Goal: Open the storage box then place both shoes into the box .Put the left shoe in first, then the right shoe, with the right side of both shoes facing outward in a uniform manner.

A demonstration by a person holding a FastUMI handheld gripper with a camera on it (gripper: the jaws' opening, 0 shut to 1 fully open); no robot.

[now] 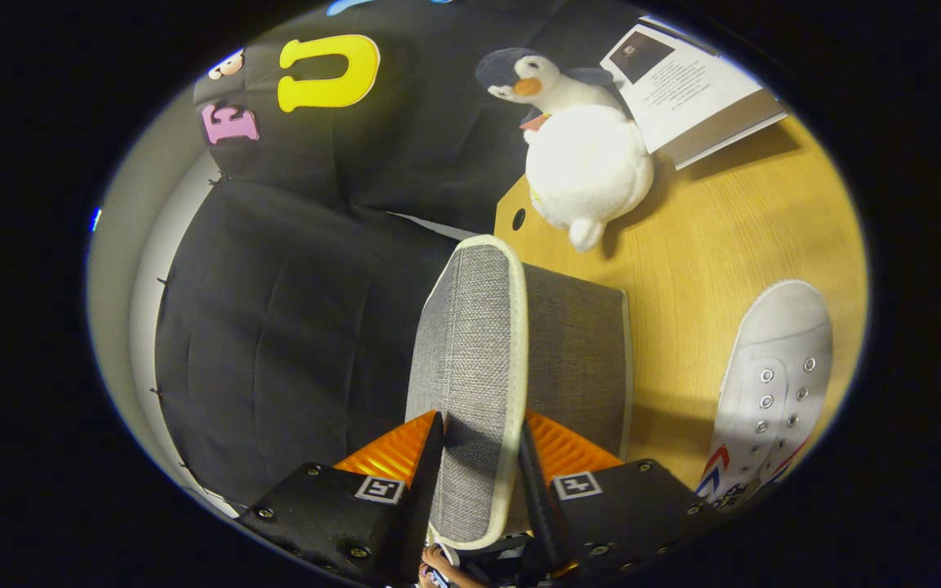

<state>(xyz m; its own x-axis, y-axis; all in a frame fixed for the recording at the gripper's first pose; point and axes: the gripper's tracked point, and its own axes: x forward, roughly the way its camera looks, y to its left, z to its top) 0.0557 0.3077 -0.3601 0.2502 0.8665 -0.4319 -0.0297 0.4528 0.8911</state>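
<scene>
Gripper (479, 457) is pinching the grey fabric lid (470, 359) of the storage box (577, 351), one finger on each face of the panel, near its white-piped edge. Both fingers look pressed against the cloth, so the jaws are closed on the lid, with the panel running up and away from the fingertips. The view is rolled well over to one side, so the lid stands edge-on.

Behind the lid sits the grey body of the box, resting on a wooden table (724, 237). Judging from this, the opening step is in hand; no shoe is in the box as far as I can tell (the inside is hidden by the lid).

One white lace-up shoe (773, 384) lies on the table, well apart from the box, to the side of the fingers. I cannot tell whether it is the left or the right. Beyond the box a plush penguin (585, 155) sits on the table, with an open booklet (683, 82) behind it.

Risks from here:
- The cloth is soft and thin; it could slide out of the pinch if pulled at an angle.
- The box looks light, so it may lift or drag with the lid instead of opening.
- A released lid could flop back shut.
- The box could shove into the penguin.
- The wrong shoe could be taken first.
</scene>
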